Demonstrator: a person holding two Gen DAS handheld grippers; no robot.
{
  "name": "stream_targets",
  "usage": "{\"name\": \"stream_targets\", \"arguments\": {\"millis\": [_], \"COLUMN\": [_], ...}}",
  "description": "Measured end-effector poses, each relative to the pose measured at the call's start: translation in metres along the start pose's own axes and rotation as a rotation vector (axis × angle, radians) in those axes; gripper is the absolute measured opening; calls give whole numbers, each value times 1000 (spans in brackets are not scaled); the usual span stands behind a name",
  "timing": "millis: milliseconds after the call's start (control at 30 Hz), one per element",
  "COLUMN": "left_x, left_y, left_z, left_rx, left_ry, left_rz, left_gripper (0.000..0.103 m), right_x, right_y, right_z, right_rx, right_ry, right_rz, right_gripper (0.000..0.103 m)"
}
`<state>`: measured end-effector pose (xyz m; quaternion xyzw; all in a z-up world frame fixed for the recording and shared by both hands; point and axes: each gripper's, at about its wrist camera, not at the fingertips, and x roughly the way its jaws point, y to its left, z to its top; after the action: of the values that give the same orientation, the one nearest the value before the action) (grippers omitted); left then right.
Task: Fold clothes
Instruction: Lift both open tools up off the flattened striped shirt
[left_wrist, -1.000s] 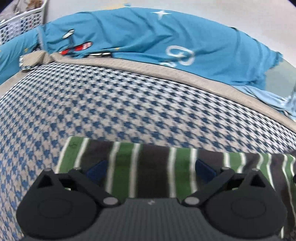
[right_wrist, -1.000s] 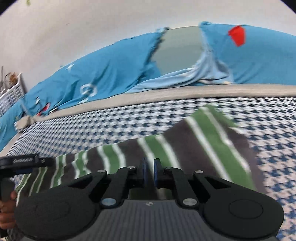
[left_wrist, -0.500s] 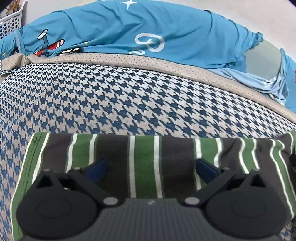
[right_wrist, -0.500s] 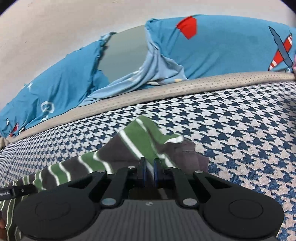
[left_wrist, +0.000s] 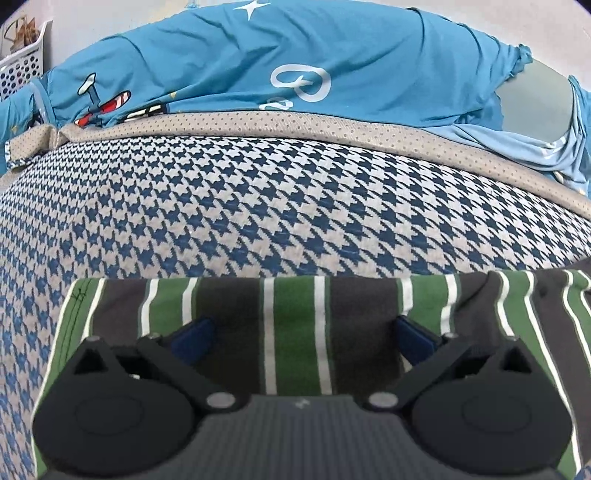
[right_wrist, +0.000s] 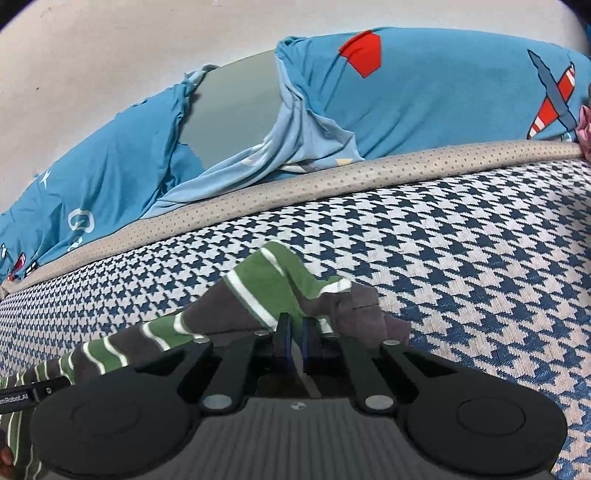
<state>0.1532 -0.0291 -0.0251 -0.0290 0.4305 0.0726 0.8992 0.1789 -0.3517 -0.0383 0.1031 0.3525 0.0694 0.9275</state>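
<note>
Since a second ago, we lowered the striped garment (left_wrist: 295, 325) onto the houndstooth bed cover (left_wrist: 258, 206), long axis left-right. Our left tool (left_wrist: 301, 334) is spread apart; right tool (right_wrist: 293, 338), opening slightly, pinches its bunched end.

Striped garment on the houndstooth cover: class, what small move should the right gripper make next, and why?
Probably finish letting go. The right gripper sits low on the striped garment, its jaws nearly together on a bunched fold and just opening, and the fold rests on the houndstooth cover. The left gripper is wide open above flat cloth, holding nothing.
</note>
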Motion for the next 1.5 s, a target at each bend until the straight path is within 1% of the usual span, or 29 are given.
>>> {"name": "stream_targets", "arguments": {"millis": [133,300,433,567,833,933,1000,1100,1300,1500], "left_x": [-7,-19,-27,-35,-50,-57,-61,-68,-78,-85], "left_y": [1,2,3,4,7,7,6,6,11,17], "left_z": [0,-3,-8,-12,-23,-30,-34,-40,-52,-67], "left_rx": [0,18,34,42,43,39,33,30,7,-27], "left_ry": [5,-7,-8,-6,14,24,31,26,39,59], "left_rz": [-3,-4,-1,6,1,-2,-11,-14,-20,-29], "left_gripper": [103,103,103,103,103,103,103,103,103,103], "right_x": [-6,-17,-24,-32,-54,-64,-71,-81,-95,-100], "right_y": [6,12,18,24,34,39,42,45,45,34], "right_z": [1,2,3,2,-1,-6,-10,-17,-28,-31], "right_rx": [-6,6,-13,-21,-25,-30,-34,-38,-30,2], "right_ry": [6,17,19,26,52,67,78,95,118,137], "right_rz": [4,16,24,27,13,10,7,15,7,-15], "right_gripper": [15,22,25,31,36,37,40,41,45,46]}}
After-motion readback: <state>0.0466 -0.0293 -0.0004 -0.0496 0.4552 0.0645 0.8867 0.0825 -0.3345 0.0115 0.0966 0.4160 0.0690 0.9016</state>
